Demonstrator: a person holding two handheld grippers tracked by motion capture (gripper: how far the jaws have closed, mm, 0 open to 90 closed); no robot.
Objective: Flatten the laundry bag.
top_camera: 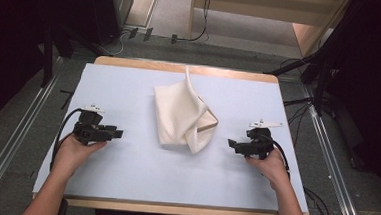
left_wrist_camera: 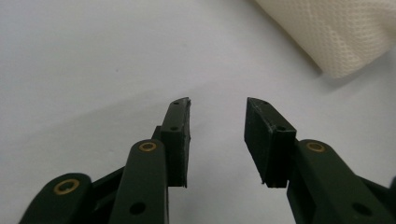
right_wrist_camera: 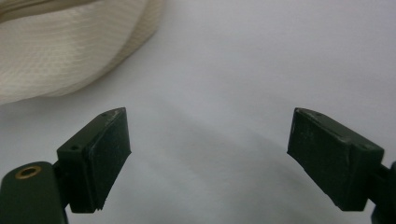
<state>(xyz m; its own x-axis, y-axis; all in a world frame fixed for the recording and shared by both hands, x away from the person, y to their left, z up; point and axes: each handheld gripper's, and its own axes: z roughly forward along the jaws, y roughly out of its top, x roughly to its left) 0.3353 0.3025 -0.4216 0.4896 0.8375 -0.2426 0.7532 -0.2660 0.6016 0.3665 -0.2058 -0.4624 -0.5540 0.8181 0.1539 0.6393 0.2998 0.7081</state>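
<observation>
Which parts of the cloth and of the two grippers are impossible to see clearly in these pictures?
- Cloth: underside and inner layers, hidden by its own folds, high view.
- Cloth: mostly cut off by the frame edge, both gripper views.
- Left gripper, right gripper: finger gap too small, high view.

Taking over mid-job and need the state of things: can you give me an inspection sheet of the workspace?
Surface: pale blue sheet on a wooden table, flat.
Job's things: cream cloth bag, loosely folded, at centre, one strap raised.
Clutter: nothing seen.
Grippers: left gripper and right gripper open, empty, either side of the bag, apart from it.
Cables: one trails from each gripper; more on the floor.
Surroundings: grey floor, metal rails, dark stands.
</observation>
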